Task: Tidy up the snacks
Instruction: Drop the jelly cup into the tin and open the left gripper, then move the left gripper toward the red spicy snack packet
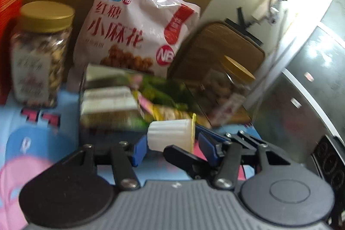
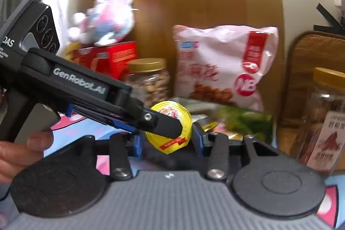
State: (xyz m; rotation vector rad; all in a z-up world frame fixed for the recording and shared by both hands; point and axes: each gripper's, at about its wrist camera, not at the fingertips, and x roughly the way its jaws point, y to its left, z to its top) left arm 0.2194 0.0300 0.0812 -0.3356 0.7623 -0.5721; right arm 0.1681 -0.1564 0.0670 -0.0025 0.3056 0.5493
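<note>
Left gripper (image 1: 170, 149) has its blue pads on either side of a small jelly cup (image 1: 172, 136), ribbed white sides, yellow foil lid, low centre of the left wrist view. It looks pinched between them, jaws only partly closed.

In the right wrist view that same cup (image 2: 170, 128) sits between the right gripper's (image 2: 167, 141) pads too, lid facing the camera, jaws apart about a cup's width. Can't tell if those pads actually touch it. The left gripper's body comes in from the left.

Behind the cup, mid-frame, there's a tray (image 1: 103, 100) stuffed with green and pink snack packets. Gold-lid jar (image 1: 41, 53) of nuts at left, second jar (image 1: 228, 92) at right, big pink bag (image 1: 138, 23) upright at the back, red box (image 2: 107, 57) with a plush (image 2: 107, 18) on top.
</note>
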